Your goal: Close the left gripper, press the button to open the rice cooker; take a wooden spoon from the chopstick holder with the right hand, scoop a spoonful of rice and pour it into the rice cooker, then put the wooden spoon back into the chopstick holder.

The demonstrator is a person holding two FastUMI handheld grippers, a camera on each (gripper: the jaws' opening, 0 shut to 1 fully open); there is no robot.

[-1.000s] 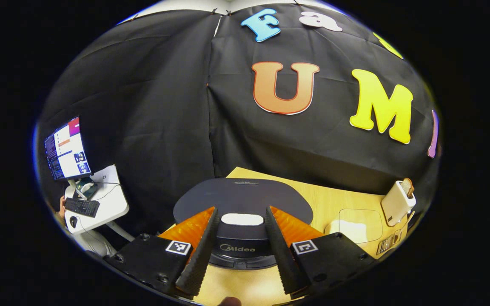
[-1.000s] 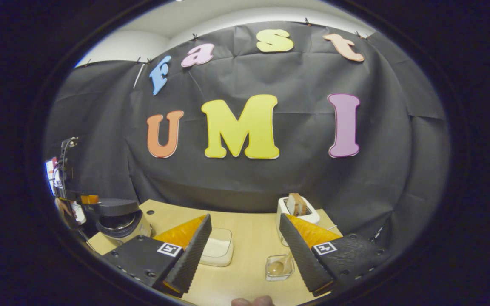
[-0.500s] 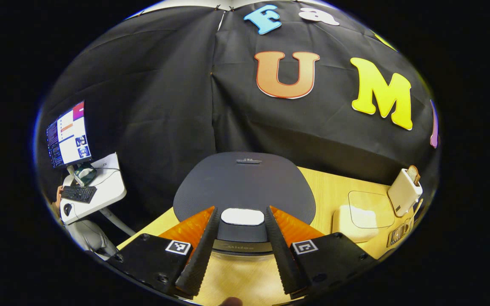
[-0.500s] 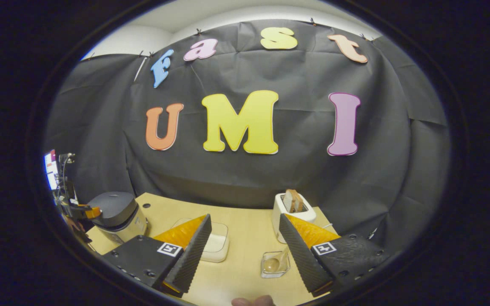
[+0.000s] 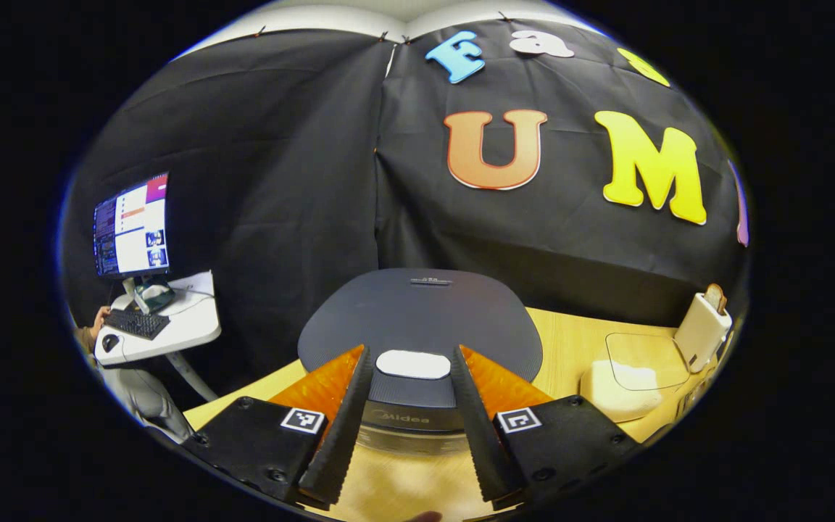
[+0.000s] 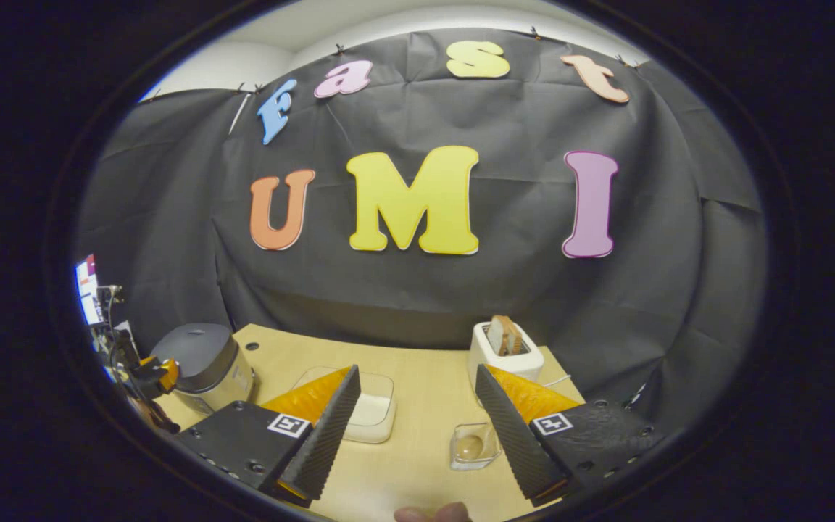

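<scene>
So the cooker [image 5: 420,319] sits right in front of the left gripper [image 5: 409,428], at the near left end of a light wood table [image 5: 570,341]. It's a rounded dark grey thing with a wide, flat, matte lid that's down, a small badge near the lid's far edge, and a pale oval button [image 5: 413,364] at the front of the lid. Below that there's a shiny silver band around the body. The left gripper's fingers are spread apart, holding nothing, and the button shows in the gap between them; can't tell if either finger touches the cooker.

In the right gripper view the cooker [image 6: 204,362] is off at the far left of the table [image 6: 417,406], and you can see the left gripper [image 6: 156,373] just beside it. The right gripper [image 6: 417,428] is wide open too, gripping nothing, above the middle of the table. Between its fingers: a clear lidded box of rice [image 6: 370,409] on the left, partly behind the left finger, and a small clear holder [image 6: 472,446] with the spoon [image 6: 470,447] in it, bowl end showing, close to the right finger. A white toaster [image 6: 506,351] with a slice of bread sticking out stands behind the holder.

A monitor [image 5: 133,233] and keyboard [image 5: 136,323] sit on a side desk away to the left.
</scene>
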